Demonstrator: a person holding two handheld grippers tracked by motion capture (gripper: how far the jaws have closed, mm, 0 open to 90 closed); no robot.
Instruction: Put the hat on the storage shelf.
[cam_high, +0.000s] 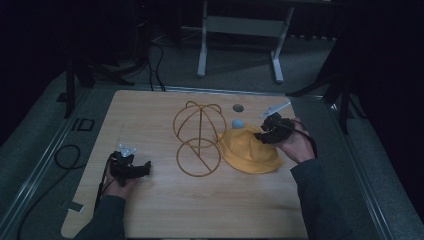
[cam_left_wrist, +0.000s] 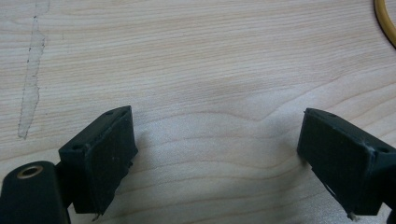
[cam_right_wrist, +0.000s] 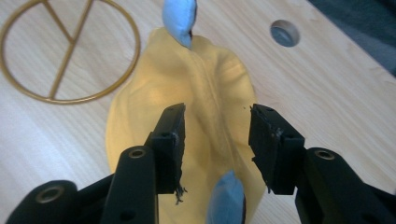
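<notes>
Bench (cam_high: 165, 210) w/ 3 items: yellow hat (cam_high: 248, 150), gold wire stand (cam_high: 198, 137), and a small hole (cam_high: 238, 107) nr the far edge.

Hat: lies flat on the bench, right of centre, just beside the stand's base ring, brim close to or touching it (cannot tell which). It is creased along a ridge, so its long axis runs roughly from the near-right toward the far edge. 1 pale-blue tab (cam_right_wrist: 180, 18) sits at the far end of that ridge, another (cam_right_wrist: 226, 198) at the near end, below the tongs.

Right tongs (cam_right_wrist: 217, 140): spread, 1 jaw either side of the ridge, pinching nothing. Judged: lined up w/ the crease so that closing would take the folded cloth. In the high view the right tongs (cam_high: 262, 134) sit over the hat's right side.

Left tongs (cam_left_wrist: 215, 154): spread wide, empty, over bare wood nr the front-left; the stand's ring (cam_left_wrist: 386, 21) just shows at the edge. Judged: parked clear, ready to assist.

Stand: upright dome frame on a ring, centre of bench, probably the hat's form.
</notes>
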